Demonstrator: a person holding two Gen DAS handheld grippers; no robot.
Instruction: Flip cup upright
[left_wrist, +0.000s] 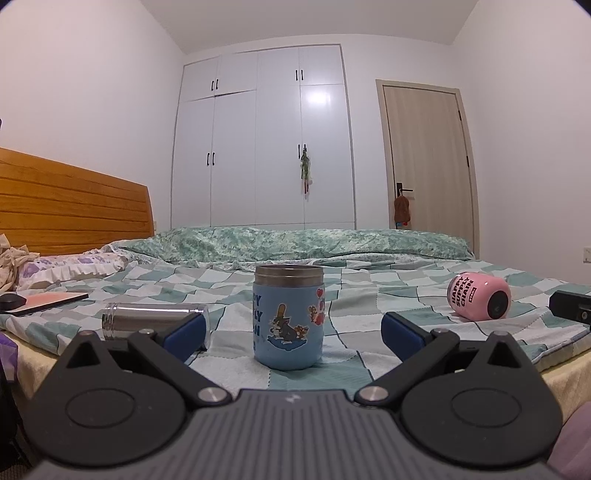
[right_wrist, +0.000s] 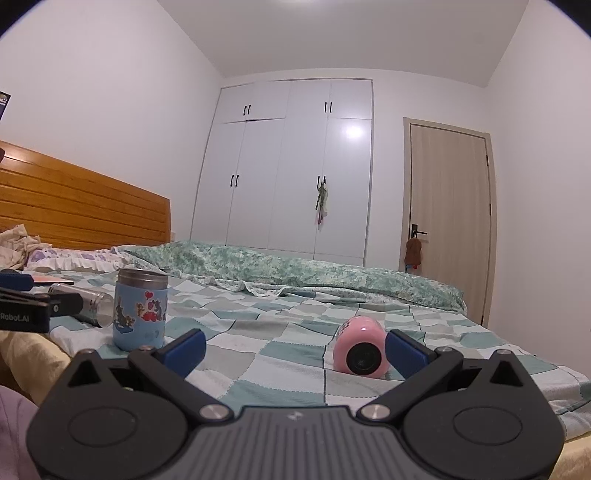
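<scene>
Open checked bedsheet (right_wrist: 266, 332) between upright blue cup (right_wrist: 139, 310) and lying pink cup (right_wrist: 360, 349), steel flask (left_wrist: 155, 319) lying left of blue cup, folded quilt (left_wrist: 295, 243) behind

The pink cup (left_wrist: 478, 296) reads "HAPPY SUPPLY CHAIN". The left gripper (right_wrist: 22, 315), seen from the right wrist, shows "Robot.AI".

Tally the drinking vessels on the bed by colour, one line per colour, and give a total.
Blue cartoon-printed steel-rimmed cup, standing upright: 1
Pink lettered cup, lying on its side: 1
Silver stainless-steel flask, lying on its side: 1
Total: 3
</scene>
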